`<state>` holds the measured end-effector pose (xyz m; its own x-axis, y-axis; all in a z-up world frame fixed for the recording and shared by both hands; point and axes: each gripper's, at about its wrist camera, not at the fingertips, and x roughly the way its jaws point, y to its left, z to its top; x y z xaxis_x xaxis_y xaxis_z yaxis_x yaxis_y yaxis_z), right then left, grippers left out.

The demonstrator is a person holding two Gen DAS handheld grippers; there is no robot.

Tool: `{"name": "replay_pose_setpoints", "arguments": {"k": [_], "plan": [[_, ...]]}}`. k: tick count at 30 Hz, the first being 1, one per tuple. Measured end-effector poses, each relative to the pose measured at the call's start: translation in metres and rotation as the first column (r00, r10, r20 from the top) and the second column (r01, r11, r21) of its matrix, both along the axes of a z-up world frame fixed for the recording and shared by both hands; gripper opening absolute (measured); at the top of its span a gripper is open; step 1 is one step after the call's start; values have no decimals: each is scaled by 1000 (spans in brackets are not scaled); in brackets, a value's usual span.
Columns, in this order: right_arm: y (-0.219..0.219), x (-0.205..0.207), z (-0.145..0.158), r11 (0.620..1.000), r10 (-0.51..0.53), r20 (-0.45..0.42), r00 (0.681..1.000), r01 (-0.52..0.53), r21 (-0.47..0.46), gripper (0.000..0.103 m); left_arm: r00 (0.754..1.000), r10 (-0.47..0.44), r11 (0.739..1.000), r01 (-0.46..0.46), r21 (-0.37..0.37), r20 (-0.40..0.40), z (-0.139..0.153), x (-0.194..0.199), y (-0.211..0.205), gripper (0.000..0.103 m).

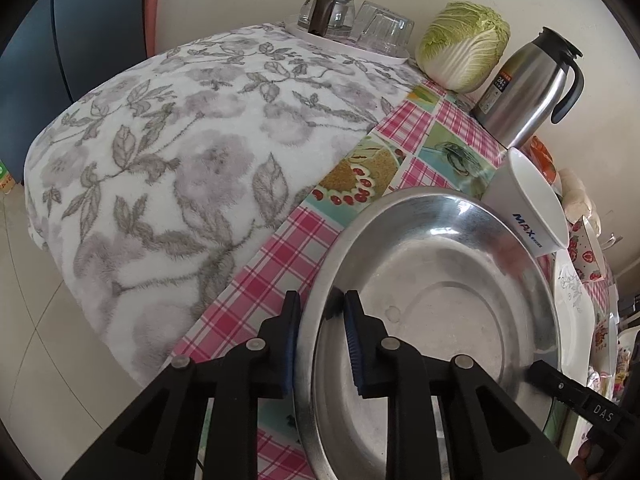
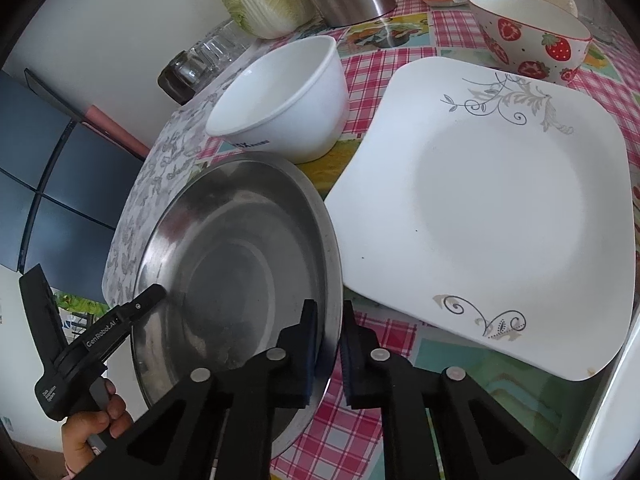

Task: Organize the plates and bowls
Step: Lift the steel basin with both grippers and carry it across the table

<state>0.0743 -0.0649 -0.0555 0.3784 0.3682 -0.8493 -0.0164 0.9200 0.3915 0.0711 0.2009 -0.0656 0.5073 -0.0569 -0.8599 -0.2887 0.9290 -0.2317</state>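
1. Clearly, in the left wrist view, the left gripper (image 1: 322, 334) has its fingers clamped on the near rim of the steel plate (image 1: 436, 304), one finger outside, one inside. The plate tilts, its face open toward the white bowl (image 1: 528, 204) beyond the fingertips; a thin rim pinch could slip, or the far rim could knock that bowl.

2. Seen from the right wrist view, the right gripper (image 2: 328, 350) straddles the opposite rim, fingers closed on it. Round, the plate has no long axis. The square plate (image 2: 492, 216) lies just right of the fingers; uneven pulling could twist the plate loose onto the table (image 2: 360, 432).
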Motion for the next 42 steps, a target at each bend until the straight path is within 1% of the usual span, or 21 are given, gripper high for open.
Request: {"name": "replay_pose_setpoints", "arguments": {"k": [4, 7, 13, 18, 25, 30, 33, 38, 42], "plan": [[2, -1, 3, 1000, 11, 2, 1000, -11, 5, 10, 1000, 15, 1000, -15, 12, -7, 5, -6, -1, 23], [3, -5, 11, 1000, 23, 21, 1000, -23, 8, 11, 1000, 28, 999, -28, 23, -7, 12, -12, -1, 22], [6, -10, 26, 999, 39, 51, 998, -40, 20, 12, 999, 45, 998, -46, 52, 16, 34, -22, -2, 22], [2, -16, 46, 998, 39, 104, 994, -43, 38, 12, 997, 54, 995, -59, 76, 61, 63, -27, -8, 22], [-16, -20, 82, 998, -15, 203, 979, 1, 68, 13, 985, 23, 994, -40, 99, 169, 120, -22, -33, 22], [-47, -26, 111, 992, -92, 280, 956, 64, 106, 13, 971, -20, 994, -5, 105, 238, 155, -12, -64, 22], [-70, -30, 128, 985, -142, 324, 936, 102, 137, 13, 963, -46, 995, 20, 98, 267, 170, -4, -84, 22], [-108, -38, 149, 971, -223, 384, 896, 167, 174, 13, 950, -93, 993, 68, 94, 297, 185, 7, -120, 22], [-138, -45, 160, 957, -280, 423, 862, 218, 189, 13, 940, -138, 989, 114, 94, 312, 189, 14, -151, 22]]}}
